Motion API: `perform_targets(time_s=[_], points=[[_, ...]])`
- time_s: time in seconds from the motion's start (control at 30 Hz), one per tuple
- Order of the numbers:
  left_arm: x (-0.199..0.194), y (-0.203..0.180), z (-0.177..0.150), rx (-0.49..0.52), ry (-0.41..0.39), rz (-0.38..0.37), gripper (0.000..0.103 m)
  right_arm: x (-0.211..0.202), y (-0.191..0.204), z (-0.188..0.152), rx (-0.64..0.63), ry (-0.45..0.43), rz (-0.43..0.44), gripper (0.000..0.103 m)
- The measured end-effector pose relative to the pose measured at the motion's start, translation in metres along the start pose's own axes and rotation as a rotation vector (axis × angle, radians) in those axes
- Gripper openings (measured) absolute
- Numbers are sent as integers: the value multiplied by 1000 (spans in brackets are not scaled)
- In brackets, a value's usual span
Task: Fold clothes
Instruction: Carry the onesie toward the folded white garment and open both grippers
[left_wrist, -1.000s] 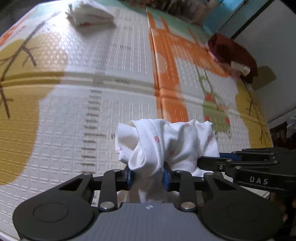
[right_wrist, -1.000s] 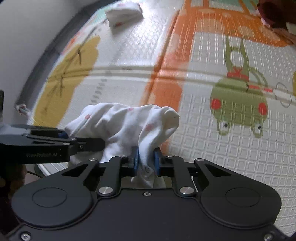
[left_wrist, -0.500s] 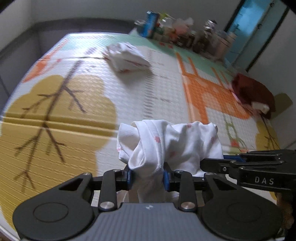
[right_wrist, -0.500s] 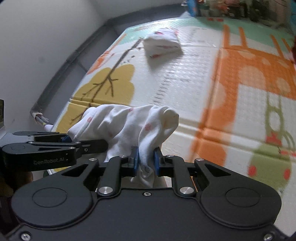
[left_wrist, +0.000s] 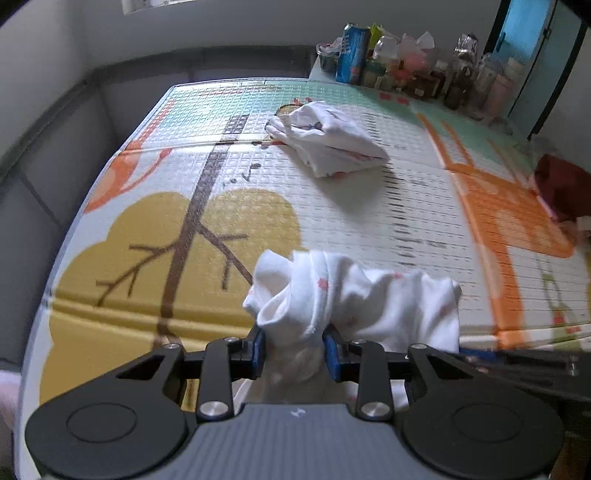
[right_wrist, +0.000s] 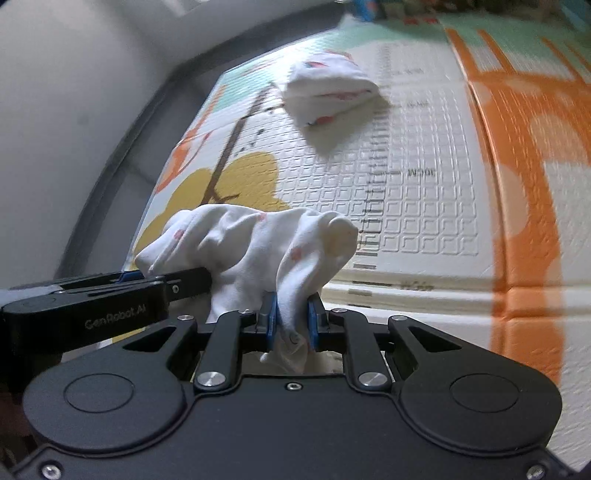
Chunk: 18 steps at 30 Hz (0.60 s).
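Both grippers' fingers (left_wrist: 258, 350) pinch white garment (left_wrist: 354, 299) above patterned play mat (left_wrist: 369, 206), beside grey wall (left_wrist: 44, 122).

Open play mat (left_wrist: 369, 221) ahead; only folded white garment (left_wrist: 325, 147) lying mid-mat (bottles and cans (left_wrist: 406, 66) crowding far edge).

grippers: 2 – left gripper (left_wrist: 295, 349), right gripper (right_wrist: 291, 319) | white garments: 2 – held garment (left_wrist: 354, 295), folded garment (left_wrist: 325, 144) at 12 o'clock | play mat (left_wrist: 369, 206): 1 | dark red cloth (left_wrist: 561, 184): 1 at 2 o'clock
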<state>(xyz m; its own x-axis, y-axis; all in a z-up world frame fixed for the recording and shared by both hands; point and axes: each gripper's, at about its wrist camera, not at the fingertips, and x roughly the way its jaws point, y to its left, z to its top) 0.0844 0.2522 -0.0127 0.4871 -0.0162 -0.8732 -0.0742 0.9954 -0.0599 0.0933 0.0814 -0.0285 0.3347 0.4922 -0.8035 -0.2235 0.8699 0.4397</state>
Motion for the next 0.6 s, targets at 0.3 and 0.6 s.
perform_targets(time_s=[0.3,0.6], points=[[42,10,14,7,56,8,38,36,-5,-2,90,10,-52,21],[-7,27,9,-109,-44,46,65,-15,-4,19,-71,-94,-8,29]])
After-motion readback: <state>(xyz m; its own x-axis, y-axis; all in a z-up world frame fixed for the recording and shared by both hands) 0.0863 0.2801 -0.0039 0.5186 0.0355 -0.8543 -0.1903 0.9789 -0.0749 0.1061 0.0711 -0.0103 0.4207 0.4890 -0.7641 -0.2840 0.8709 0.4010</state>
